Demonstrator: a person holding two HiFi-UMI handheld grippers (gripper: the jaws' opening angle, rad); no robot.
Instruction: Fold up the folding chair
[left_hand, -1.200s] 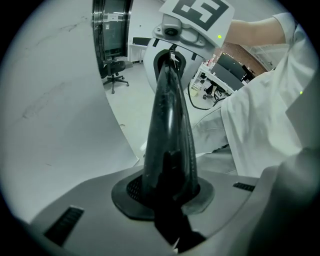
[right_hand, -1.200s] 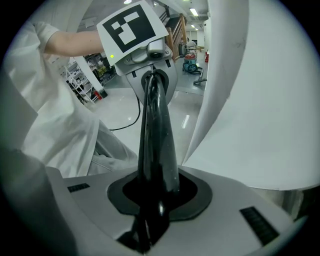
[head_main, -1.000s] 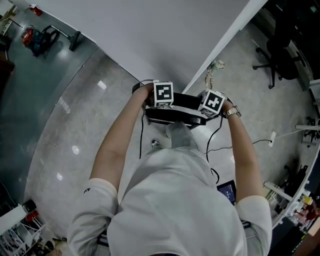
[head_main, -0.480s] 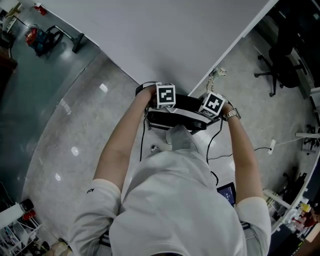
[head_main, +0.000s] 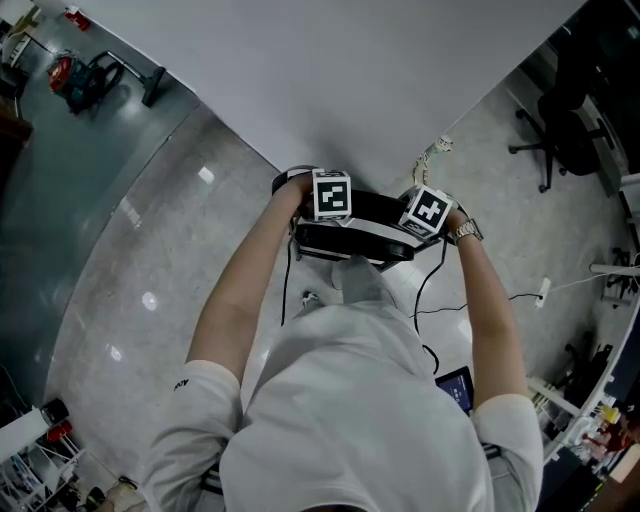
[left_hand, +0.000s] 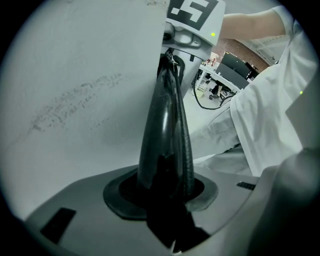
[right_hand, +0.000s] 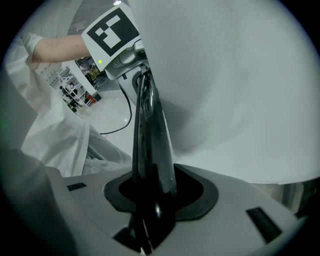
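Jaws of the left gripper (left_hand: 172, 242) and the right gripper (right_hand: 145, 242) have just been opening, with the black rim of the folded chair (head_main: 352, 236) between each pair. In the head view, the right edge of the white wall (head_main: 350, 80) now meets the chair beside the right marker cube (head_main: 430, 210). A second ago it met the chair between the two cubes.

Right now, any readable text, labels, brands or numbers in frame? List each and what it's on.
No legible words or numbers in any view.
Black-and-white square patterns on the two white marker cubes: coded markers, not letters.
Small dark mark on the white shirt sleeve: too small to read.
Small dark lit screen beside the person's right arm: too small to read.
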